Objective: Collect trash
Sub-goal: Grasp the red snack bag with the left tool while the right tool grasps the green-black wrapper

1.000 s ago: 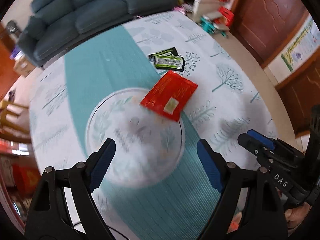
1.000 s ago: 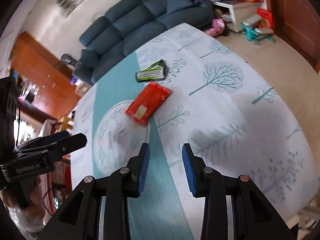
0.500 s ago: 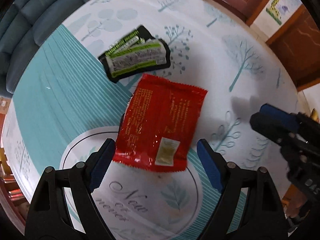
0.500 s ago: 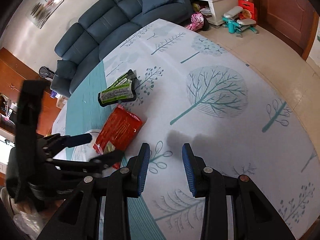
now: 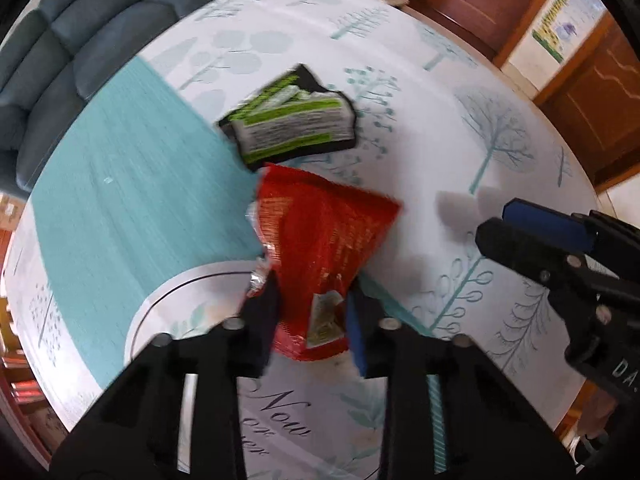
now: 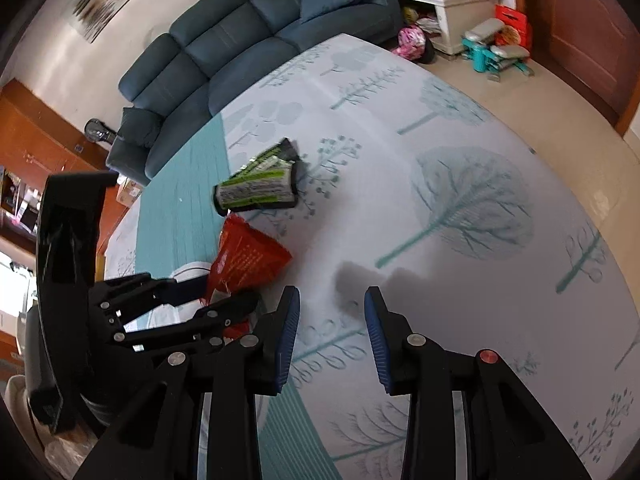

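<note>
The left gripper (image 5: 312,312) was clamped on the near edge of the red wrapper (image 5: 328,232), crumpling it, presumably to lift it off the tablecloth (image 5: 132,208). The right gripper (image 6: 332,336) hovered apart and empty. Just beyond lay the green-and-black wrapper (image 5: 292,124).

Since half a second ago, our left gripper (image 5: 312,312) has closed its fingers from wide apart onto the near end of the red snack wrapper (image 5: 324,240), which now bunches between them. Our right gripper (image 6: 332,320) has spread its fingers slightly wider apart.
</note>
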The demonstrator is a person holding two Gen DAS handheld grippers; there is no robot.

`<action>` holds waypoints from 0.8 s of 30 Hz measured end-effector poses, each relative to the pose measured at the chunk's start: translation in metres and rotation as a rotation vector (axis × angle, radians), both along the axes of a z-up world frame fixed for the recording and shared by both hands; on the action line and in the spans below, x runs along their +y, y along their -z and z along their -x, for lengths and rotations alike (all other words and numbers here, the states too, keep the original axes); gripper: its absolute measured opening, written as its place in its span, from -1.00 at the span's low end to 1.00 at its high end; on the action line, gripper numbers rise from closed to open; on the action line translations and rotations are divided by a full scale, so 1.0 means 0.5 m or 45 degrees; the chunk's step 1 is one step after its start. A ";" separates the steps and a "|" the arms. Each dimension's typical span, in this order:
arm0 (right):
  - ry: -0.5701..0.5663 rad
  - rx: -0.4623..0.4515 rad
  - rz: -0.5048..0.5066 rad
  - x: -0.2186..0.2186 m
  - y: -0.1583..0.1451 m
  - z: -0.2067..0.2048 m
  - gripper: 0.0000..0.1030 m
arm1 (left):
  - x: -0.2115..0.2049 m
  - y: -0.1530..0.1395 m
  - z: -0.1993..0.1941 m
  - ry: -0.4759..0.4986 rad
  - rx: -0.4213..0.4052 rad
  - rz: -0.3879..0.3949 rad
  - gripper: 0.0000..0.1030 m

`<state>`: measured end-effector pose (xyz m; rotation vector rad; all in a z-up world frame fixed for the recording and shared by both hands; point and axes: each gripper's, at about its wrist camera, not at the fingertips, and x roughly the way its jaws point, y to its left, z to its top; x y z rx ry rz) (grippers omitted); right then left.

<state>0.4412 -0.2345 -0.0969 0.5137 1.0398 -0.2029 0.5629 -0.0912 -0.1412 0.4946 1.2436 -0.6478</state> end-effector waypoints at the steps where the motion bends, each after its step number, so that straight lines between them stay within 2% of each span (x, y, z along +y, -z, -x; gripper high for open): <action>1: -0.022 -0.006 0.008 0.005 -0.003 -0.010 -0.34 | 0.008 -0.004 -0.005 -0.020 0.002 0.013 -0.69; 6: -0.167 -0.031 0.105 0.039 -0.019 -0.074 -0.32 | 0.086 -0.035 -0.038 -0.199 -0.008 0.103 -0.76; 8: -0.238 -0.027 0.185 0.058 -0.023 -0.104 -0.04 | 0.128 -0.057 -0.068 -0.289 -0.009 0.138 -0.76; 9: -0.282 -0.030 0.238 0.071 -0.023 -0.120 0.16 | 0.149 -0.064 -0.082 -0.344 -0.010 0.154 -0.76; 10: -0.316 -0.032 0.278 0.080 -0.023 -0.133 0.20 | 0.159 -0.069 -0.087 -0.372 -0.008 0.162 -0.76; 14: -0.481 -0.022 0.487 0.129 -0.012 -0.187 0.21 | 0.213 -0.081 -0.111 -0.477 0.018 0.193 -0.76; 18: -0.617 0.018 0.650 0.158 0.013 -0.236 0.21 | 0.240 -0.073 -0.110 -0.529 0.044 0.197 -0.76; 21: -0.679 0.058 0.686 0.155 0.033 -0.268 0.21 | 0.256 -0.065 -0.114 -0.552 0.064 0.202 -0.76; 24: -0.691 0.103 0.625 0.136 0.052 -0.294 0.19 | 0.263 -0.062 -0.118 -0.565 0.075 0.207 -0.76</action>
